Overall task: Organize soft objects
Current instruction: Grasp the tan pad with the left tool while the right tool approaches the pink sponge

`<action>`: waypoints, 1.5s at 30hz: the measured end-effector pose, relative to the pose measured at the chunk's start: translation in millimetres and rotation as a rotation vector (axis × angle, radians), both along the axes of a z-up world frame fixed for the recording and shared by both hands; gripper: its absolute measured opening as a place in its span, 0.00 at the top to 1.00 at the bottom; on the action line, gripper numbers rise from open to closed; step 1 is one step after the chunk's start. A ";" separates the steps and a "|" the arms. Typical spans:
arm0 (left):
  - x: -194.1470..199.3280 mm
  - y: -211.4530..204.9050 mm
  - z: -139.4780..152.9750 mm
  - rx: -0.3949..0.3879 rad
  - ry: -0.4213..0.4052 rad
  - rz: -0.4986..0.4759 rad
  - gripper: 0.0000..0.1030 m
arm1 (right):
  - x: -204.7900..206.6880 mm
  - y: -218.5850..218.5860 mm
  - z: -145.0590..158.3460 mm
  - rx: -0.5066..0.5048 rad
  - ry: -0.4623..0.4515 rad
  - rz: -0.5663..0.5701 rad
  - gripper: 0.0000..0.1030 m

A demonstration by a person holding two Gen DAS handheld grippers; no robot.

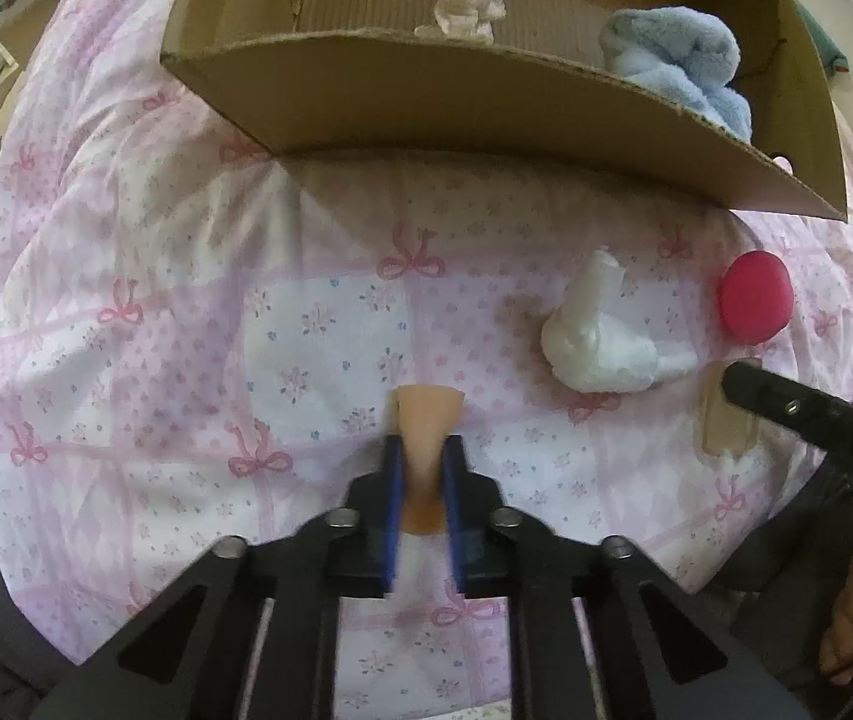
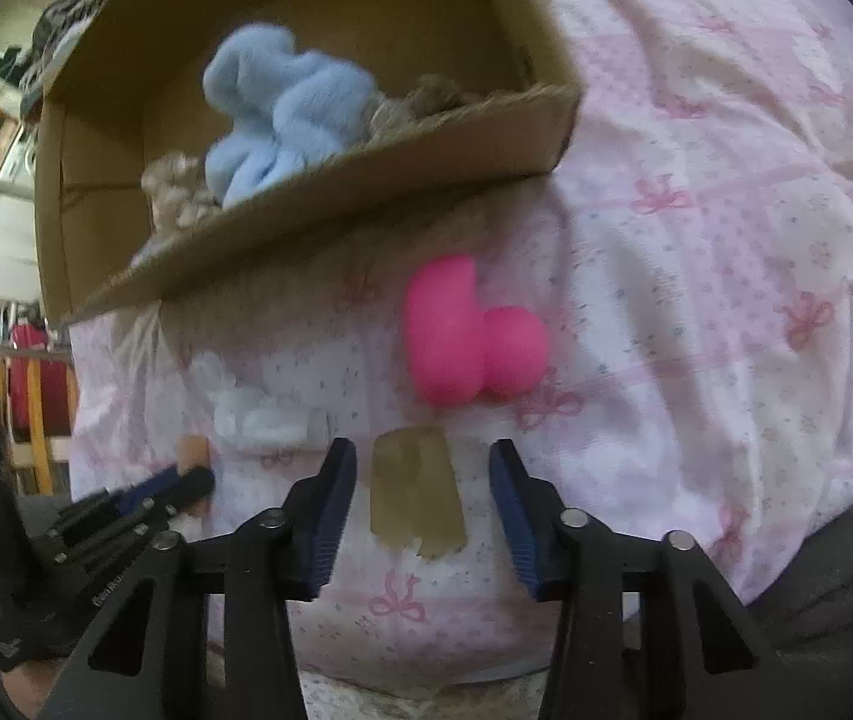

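A: Left tool [image 1: 423, 468] state? Landmark: cardboard box [image 1: 486, 102].

B: Clamped on the peach soft piece [image 1: 426, 420], pads pinching it thin; piece lies on the pink floral bedsheet [image 1: 186, 300] in front of the box; white wad [image 1: 600, 342] lies nearer the box, red disc [image 1: 755, 295] beside it.

A: Right tool [image 2: 423, 480]?

B: Jaws apart, straddling the translucent tan piece [image 2: 417, 495], pads not touching it; pink plush [image 2: 474, 336] lies between that piece and the box; blue fleece [image 2: 282, 114] sits inside the box.
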State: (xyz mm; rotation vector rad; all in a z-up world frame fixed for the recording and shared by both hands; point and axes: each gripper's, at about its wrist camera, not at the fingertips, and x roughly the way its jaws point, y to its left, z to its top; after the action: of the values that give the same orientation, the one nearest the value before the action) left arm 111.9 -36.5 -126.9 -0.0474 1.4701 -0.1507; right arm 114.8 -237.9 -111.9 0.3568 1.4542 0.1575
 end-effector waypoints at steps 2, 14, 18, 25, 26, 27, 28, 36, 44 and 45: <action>-0.7 -1.4 1.4 -0.010 -0.011 0.005 0.94 | 0.2 5.3 -3.9 -0.015 0.007 0.026 0.55; 5.0 12.1 22.2 -0.019 -0.079 0.093 0.95 | -0.8 19.8 0.9 -0.010 -0.037 0.098 0.89; 0.7 21.8 31.1 -0.010 -0.097 0.105 0.95 | -2.5 21.7 7.2 -0.006 -0.071 0.103 0.89; -2.0 43.2 41.8 0.023 -0.146 0.149 0.95 | -7.2 13.2 28.4 0.049 -0.162 0.081 0.89; -2.8 46.0 44.0 0.025 -0.152 0.155 0.95 | -8.3 12.1 30.6 0.054 -0.173 0.080 0.89; -4.0 48.6 45.9 0.025 -0.155 0.160 0.95 | -9.0 11.1 33.5 0.065 -0.185 0.079 0.89; -5.0 51.8 47.6 0.026 -0.157 0.164 0.95 | -9.4 9.7 36.4 0.066 -0.196 0.078 0.89; -10.4 54.2 49.0 0.026 -0.161 0.161 0.95 | -9.9 2.3 45.0 0.080 -0.225 0.070 0.89; -12.8 44.9 59.9 0.031 -0.244 0.177 0.95 | -14.0 3.6 60.3 0.088 -0.313 0.056 0.89; -13.9 45.4 64.7 0.031 -0.266 0.182 0.95 | -14.9 3.9 64.2 0.085 -0.332 0.056 0.89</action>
State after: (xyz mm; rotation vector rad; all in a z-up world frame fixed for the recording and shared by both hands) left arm 98.0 8.9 -62.2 -0.1312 1.1950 0.0144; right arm 99.9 -234.0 -47.7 0.3410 1.1314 0.3095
